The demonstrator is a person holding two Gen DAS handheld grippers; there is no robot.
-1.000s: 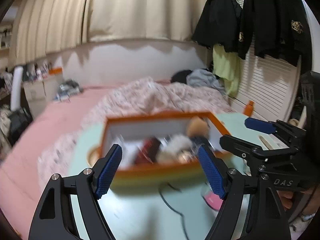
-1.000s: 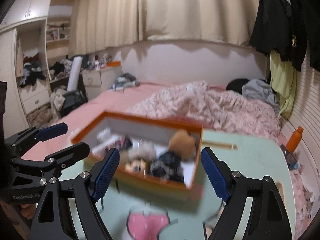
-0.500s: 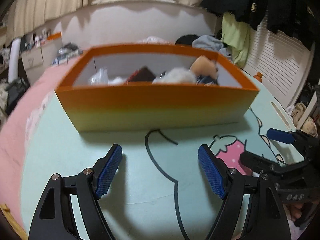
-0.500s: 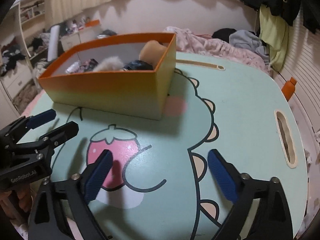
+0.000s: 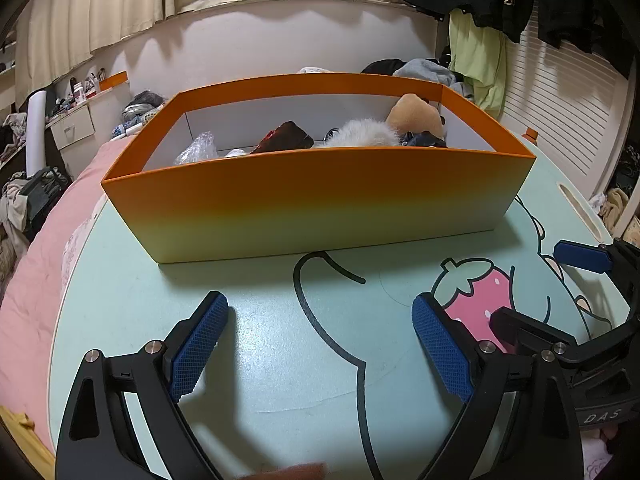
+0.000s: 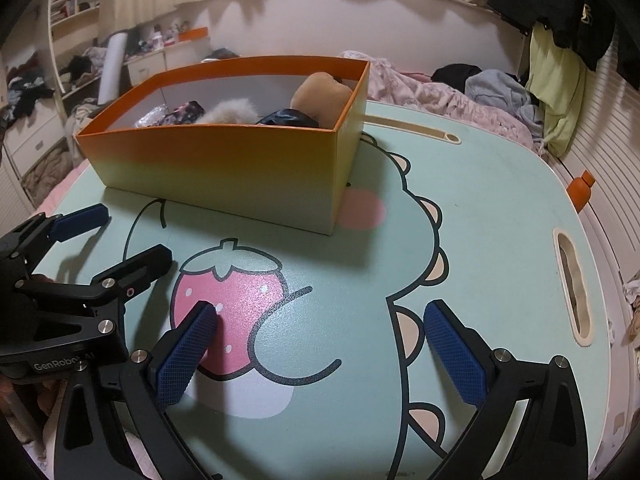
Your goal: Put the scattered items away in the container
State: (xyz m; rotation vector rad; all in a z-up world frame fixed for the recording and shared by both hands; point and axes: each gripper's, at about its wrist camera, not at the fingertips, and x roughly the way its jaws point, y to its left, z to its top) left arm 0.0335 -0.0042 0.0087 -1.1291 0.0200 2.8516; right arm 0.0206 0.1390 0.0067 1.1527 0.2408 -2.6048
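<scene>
Behind the mint worktop (image 5: pixel 120 312) a pink bed and hanging clothes fill the room. Seen from the left wrist, the left tongs (image 5: pixel 320 340) rest low at the near edge, spread wide and empty; the orange container (image 5: pixel 320 204) stands far of them, a tan plush (image 5: pixel 412 110), white fluff and dark items inside. From the right wrist, the right tongs (image 6: pixel 320 352) gape equally wide over the strawberry print (image 6: pixel 228 300), gripping nothing. No loose item shows, so tidying looks finished, which probably explains both parked clear.
</scene>
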